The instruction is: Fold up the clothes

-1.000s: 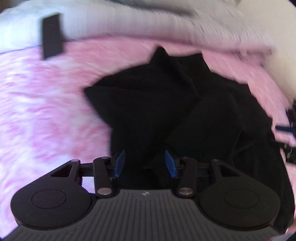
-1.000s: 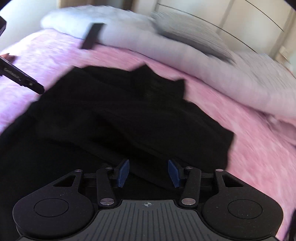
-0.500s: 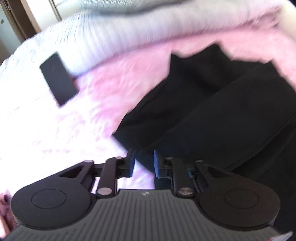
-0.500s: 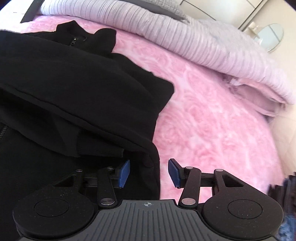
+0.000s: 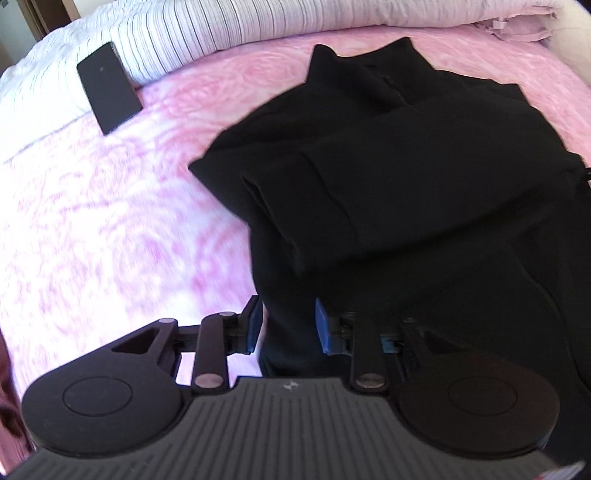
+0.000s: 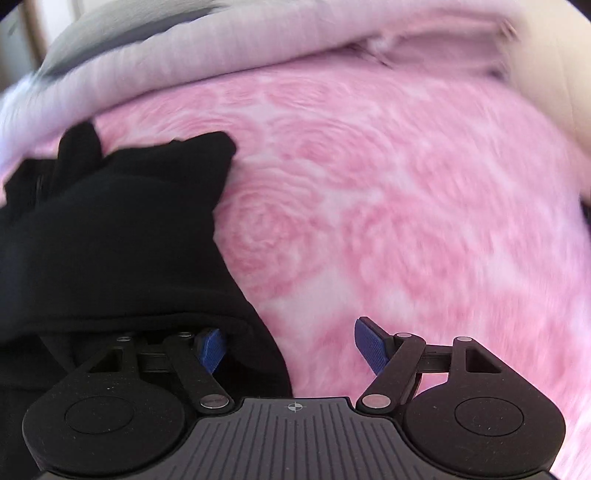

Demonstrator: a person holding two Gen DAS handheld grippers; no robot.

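Black jacket [image 5: 424, 177] part-folded on pink bedspread [image 5: 110, 221], collar toward the pillow edge; soft, limp, fairly thick, likely to sag, so best pinched at hem or side edge.

Left gripper [image 5: 284, 323] jaws just reopened slightly, straddling the jacket's left edge, not clamped. Right gripper [image 6: 291, 347] jaws just spread wide, at the right edge, gripping nothing.

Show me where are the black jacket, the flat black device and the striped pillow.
black jacket [image 5: 424, 177]: left wrist view, on its folded sleeve.
flat black device [image 5: 109, 86]: left wrist view, on its face.
striped pillow [image 5: 229, 26]: left wrist view, on its front.
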